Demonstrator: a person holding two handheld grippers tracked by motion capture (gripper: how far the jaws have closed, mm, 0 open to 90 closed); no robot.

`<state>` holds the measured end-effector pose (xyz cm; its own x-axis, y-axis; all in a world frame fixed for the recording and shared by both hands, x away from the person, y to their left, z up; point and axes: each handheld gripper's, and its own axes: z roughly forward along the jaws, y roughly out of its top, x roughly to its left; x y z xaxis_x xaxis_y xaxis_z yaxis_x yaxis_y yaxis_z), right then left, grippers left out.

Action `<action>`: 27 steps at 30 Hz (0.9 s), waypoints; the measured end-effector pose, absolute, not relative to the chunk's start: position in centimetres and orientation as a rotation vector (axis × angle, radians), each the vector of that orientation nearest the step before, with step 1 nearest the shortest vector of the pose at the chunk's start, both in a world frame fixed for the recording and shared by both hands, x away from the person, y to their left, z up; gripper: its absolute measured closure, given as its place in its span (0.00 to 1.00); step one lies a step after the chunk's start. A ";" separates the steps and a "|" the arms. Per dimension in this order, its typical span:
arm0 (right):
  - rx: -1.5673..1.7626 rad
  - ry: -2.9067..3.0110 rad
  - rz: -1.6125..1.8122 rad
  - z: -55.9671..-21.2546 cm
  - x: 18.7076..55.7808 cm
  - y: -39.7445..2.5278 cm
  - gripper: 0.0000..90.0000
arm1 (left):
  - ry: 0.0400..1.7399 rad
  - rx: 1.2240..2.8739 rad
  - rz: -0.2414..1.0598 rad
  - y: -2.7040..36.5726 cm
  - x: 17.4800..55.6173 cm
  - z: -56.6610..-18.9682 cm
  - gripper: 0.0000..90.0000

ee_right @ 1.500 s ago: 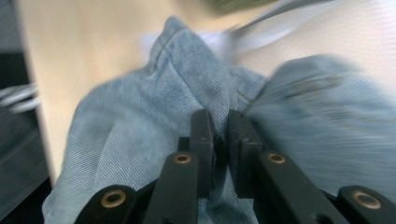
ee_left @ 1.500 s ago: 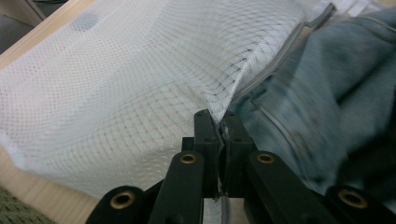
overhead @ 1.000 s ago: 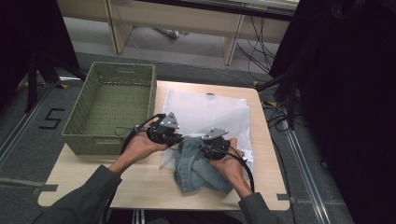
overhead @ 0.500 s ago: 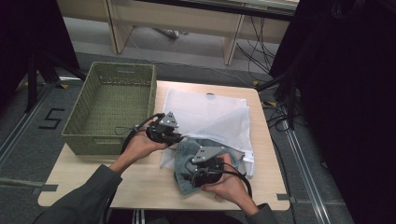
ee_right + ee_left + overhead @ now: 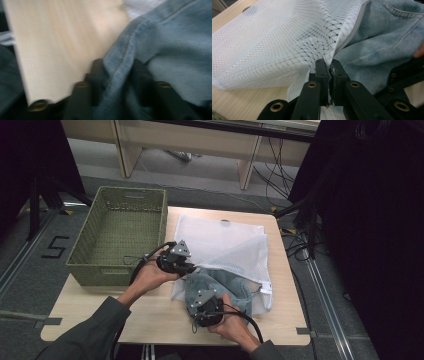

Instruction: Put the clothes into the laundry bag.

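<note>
A white mesh laundry bag (image 5: 225,247) lies spread on the wooden table (image 5: 150,315), its open zipper edge toward me. A light blue denim garment (image 5: 222,287) lies partly inside the bag's mouth. My left gripper (image 5: 192,267) is shut on the bag's edge (image 5: 328,62) by the zipper, holding it up. My right gripper (image 5: 200,306) sits at the denim's near edge. In the right gripper view its jaws are shut on a seamed denim fold (image 5: 118,72).
A green woven basket (image 5: 120,235) stands at the table's left, close to my left hand. The table's near edge lies just below my right hand. Desk legs and cables sit on the floor beyond the table.
My right gripper has moved left and toward me, from the denim's right side to its near-left edge. The left gripper has held its place on the bag's edge.
</note>
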<state>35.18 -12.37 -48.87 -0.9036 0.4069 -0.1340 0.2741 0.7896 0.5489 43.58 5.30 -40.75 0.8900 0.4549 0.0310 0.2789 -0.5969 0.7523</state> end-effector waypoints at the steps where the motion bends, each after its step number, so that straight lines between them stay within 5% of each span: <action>1: 0.516 2.724 0.763 -48.6 35.3 -12.5 0.84 | 0.518 2.254 0.281 5.3 43.5 -40.7 0.95; 11: 0.749 2.357 0.896 -41.4 39.4 -17.2 0.86 | 0.488 2.201 0.288 5.2 42.8 -39.0 0.96; 19: 0.883 2.431 0.820 -45.6 42.3 -17.6 0.86 | 0.529 2.237 0.280 4.8 43.1 -41.0 0.94; 27: 0.873 2.419 0.851 -44.9 41.6 -17.4 0.86 | 0.698 2.242 0.374 4.3 41.7 -44.9 0.59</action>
